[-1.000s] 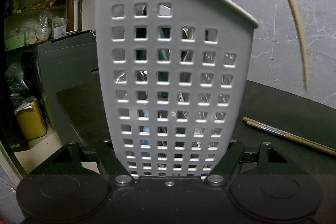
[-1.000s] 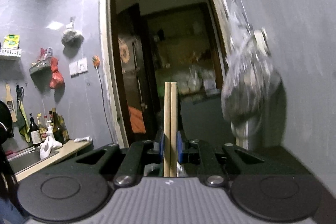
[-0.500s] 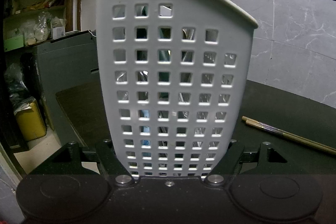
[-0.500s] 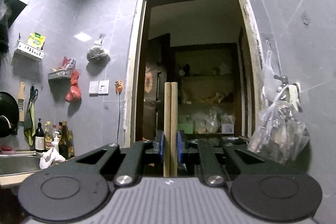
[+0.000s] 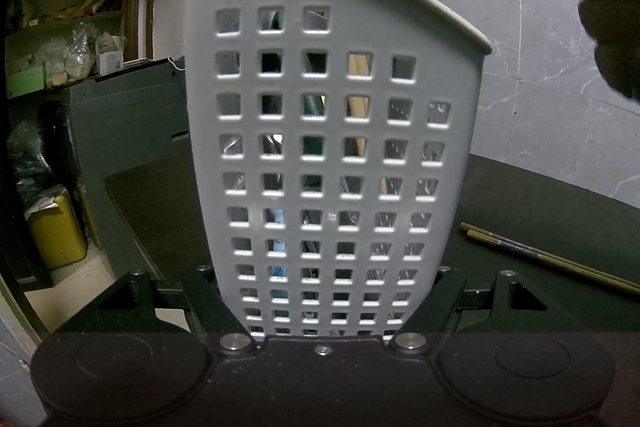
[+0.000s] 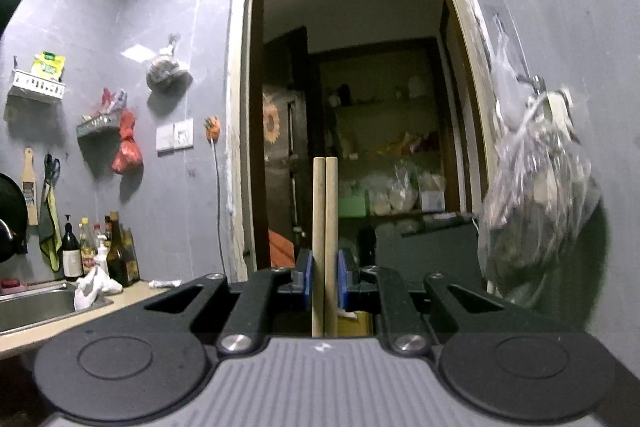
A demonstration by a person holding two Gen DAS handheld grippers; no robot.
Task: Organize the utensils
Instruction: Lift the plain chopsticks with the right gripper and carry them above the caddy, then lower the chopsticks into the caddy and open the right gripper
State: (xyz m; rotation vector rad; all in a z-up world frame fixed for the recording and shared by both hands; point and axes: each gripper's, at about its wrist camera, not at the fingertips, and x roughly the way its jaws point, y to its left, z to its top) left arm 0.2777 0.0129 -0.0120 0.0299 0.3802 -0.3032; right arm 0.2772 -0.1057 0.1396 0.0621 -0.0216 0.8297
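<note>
In the left wrist view, cluttered shelves point(image 5: 68, 39) and a yellow container point(image 5: 56, 231) on the floor are seen at the far left, with a grey cabinet point(image 5: 124, 131) beside them. At the centre, a white perforated utensil holder point(image 5: 332, 131) is clamped upright between the two fingers of the left gripper point(image 5: 324, 307), whose jaws are spread to the holder's width and pressed against its lower sides; the holder stands on a dark table point(image 5: 540, 203). A pair of pale wooden chopsticks point(image 5: 357, 95) is seen through the holes and above the rim, with its lower part inside the holder. To the right, another pair of chopsticks point(image 5: 540, 257), darker, lies flat on the table, well apart from the holder. A blurred dark shape at the top right cannot be identified. In the right wrist view, a sink point(image 6: 36, 303) and bottles point(image 6: 100, 251) are seen at the left, then a doorway point(image 6: 360, 107). At the centre, the right gripper point(image 6: 325, 279) is nearly closed, and the upper end of the pale chopsticks is pinched upright between its blue pads point(image 6: 307, 279). At the right, a plastic bag point(image 6: 536, 195) hangs on the wall.
</note>
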